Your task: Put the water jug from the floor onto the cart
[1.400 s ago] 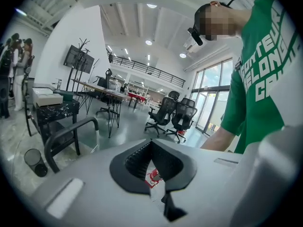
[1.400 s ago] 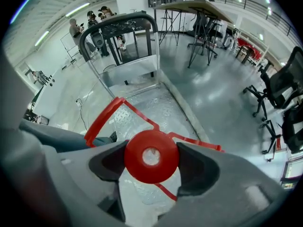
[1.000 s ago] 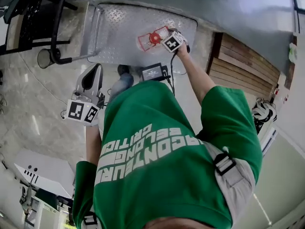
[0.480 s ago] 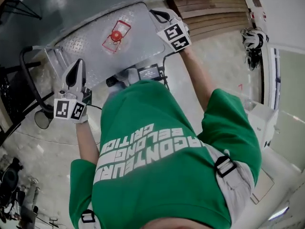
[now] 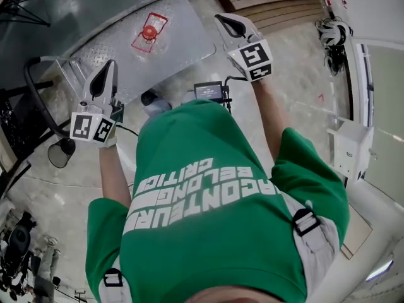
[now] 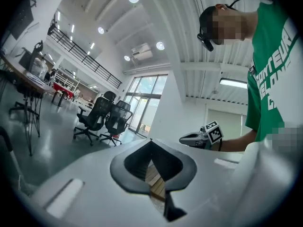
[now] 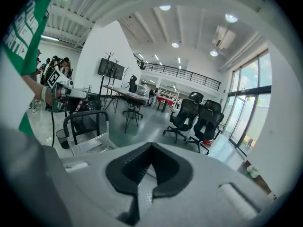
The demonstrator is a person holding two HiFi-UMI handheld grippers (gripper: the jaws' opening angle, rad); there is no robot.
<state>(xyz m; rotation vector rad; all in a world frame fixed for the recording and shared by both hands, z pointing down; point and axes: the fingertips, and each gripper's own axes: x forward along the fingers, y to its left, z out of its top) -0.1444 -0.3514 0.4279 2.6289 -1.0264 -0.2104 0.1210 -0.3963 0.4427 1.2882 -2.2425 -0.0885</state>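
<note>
Right tool (image 5: 227,24) of mine is closed tight with nothing between its jaws, and it hangs in the air over the pale floor (image 5: 297,100), just off the right edge of the cart (image 5: 170,52). My left tool (image 5: 106,74) is likewise closed and empty, its jaws meeting in a thin line. It hangs above the near end of the cart's deck, close by the black handle (image 5: 28,90). My water jug (image 5: 149,32), clear with a red cap facing up, stands on the ribbed metal deck toward its far side, well apart from both tools. Wooden planks (image 5: 271,2) lie on the floor beyond my right tool, and a small black box (image 5: 208,91) sits at my waist
</note>
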